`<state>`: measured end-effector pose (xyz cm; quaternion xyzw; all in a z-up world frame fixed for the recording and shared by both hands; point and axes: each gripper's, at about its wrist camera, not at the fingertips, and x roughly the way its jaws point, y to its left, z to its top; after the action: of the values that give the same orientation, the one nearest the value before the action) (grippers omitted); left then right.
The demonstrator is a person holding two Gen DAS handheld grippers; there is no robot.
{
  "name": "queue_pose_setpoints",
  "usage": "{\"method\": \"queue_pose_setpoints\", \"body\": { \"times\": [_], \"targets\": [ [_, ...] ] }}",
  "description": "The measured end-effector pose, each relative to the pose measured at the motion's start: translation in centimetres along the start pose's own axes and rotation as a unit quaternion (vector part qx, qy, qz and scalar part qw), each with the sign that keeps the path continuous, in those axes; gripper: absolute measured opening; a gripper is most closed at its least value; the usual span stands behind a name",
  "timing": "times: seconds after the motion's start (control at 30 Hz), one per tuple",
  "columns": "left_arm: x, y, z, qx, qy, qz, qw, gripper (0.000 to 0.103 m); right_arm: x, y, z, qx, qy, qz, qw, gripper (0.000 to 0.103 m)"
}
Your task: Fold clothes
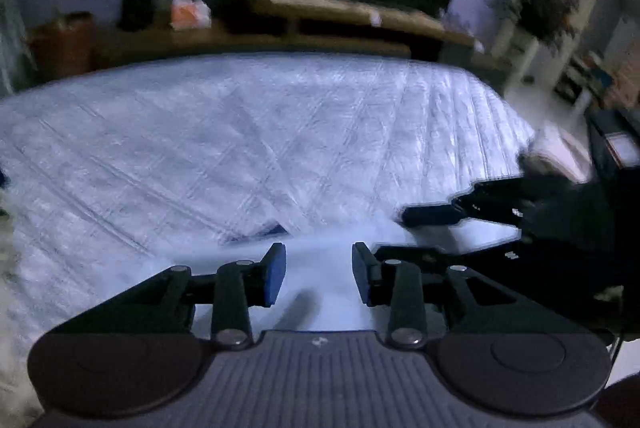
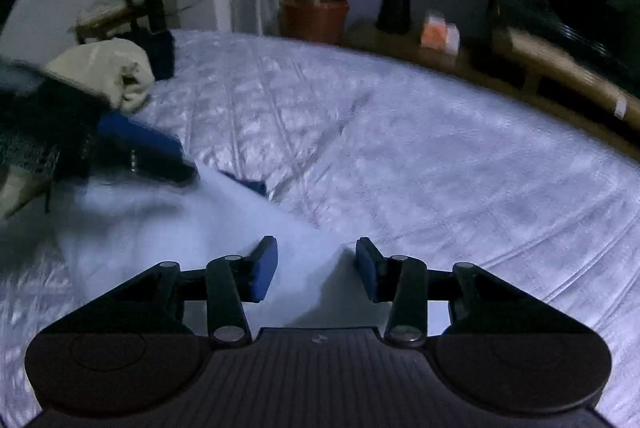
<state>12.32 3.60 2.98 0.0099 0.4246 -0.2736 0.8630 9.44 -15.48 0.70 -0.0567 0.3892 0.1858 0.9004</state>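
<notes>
The bed (image 2: pixel 400 156) is the folding surface, so the pale garment (image 2: pixel 192 236) lies flat at its near edge. Left tongs (image 1: pixel 319 274) and right tongs (image 2: pixel 317 268) hover over it, jaws apart, gripping nothing, probably ready to pinch.

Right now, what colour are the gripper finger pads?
Blue pads on black linkages, clearest in the right wrist view.
</notes>
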Motion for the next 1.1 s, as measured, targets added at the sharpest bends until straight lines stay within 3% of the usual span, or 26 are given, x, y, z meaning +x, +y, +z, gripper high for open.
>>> {"method": "queue_pose_setpoints", "body": {
  "times": [0.07,0.17,0.27,0.37,0.43,0.53,0.67,0.73,0.97,1.03,1.1],
  "targets": [
    [2.1,-0.2,-0.5,-0.005,0.027,-0.001,0.9996,0.032,0.2,-0.7,-0.9,0.026,0.000,-0.009,1.000,0.050],
    [2.9,1.5,-0.3,-0.042,0.017,-0.006,0.9989,0.024,-0.4,-1.9,-1.8,0.036,0.002,-0.054,0.998,0.056],
    [1.7,3.9,0.5,-0.088,-0.013,0.036,0.9954,0.022,-1.2,-2.4,-2.7,0.045,0.006,-0.090,0.995,0.055],
    [-0.7,6.5,0.4,-0.160,-0.044,0.063,0.9842,0.022,-1.7,-1.8,-2.8,0.036,0.003,-0.110,0.993,0.055],
    [-3.1,7.6,0.2,-0.174,-0.068,0.088,0.9783,0.026,-2.8,0.0,-2.6,0.016,-0.018,-0.116,0.993,0.057],
    [-6.3,9.3,-0.4,-0.209,-0.097,0.093,0.9687,0.042,-4.6,5.5,-2.2,-0.075,-0.048,-0.080,0.993,0.058],
    [-9.8,11.3,-1.0,-0.260,-0.117,0.085,0.9548,0.046,-3.6,13.6,-2.9,-0.195,-0.035,-0.004,0.980,0.060],
    [-10.8,12.0,-2.1,-0.291,-0.116,0.076,0.9466,0.054,-2.2,16.5,-3.1,-0.227,-0.023,0.019,0.973,0.060],
    [-10.4,15.0,-7.7,-0.436,-0.083,0.013,0.8958,0.052,2.7,18.7,-1.6,-0.214,0.006,0.018,0.977,0.060],
    [-10.0,15.4,-8.8,-0.467,-0.082,-0.002,0.8806,0.053,3.2,18.7,-1.2,-0.210,0.005,0.011,0.978,0.049],
    [-9.5,15.6,-9.8,-0.506,-0.091,-0.019,0.8574,0.054,3.0,18.3,-1.0,-0.200,0.006,0.015,0.980,0.028]
  ]
}}
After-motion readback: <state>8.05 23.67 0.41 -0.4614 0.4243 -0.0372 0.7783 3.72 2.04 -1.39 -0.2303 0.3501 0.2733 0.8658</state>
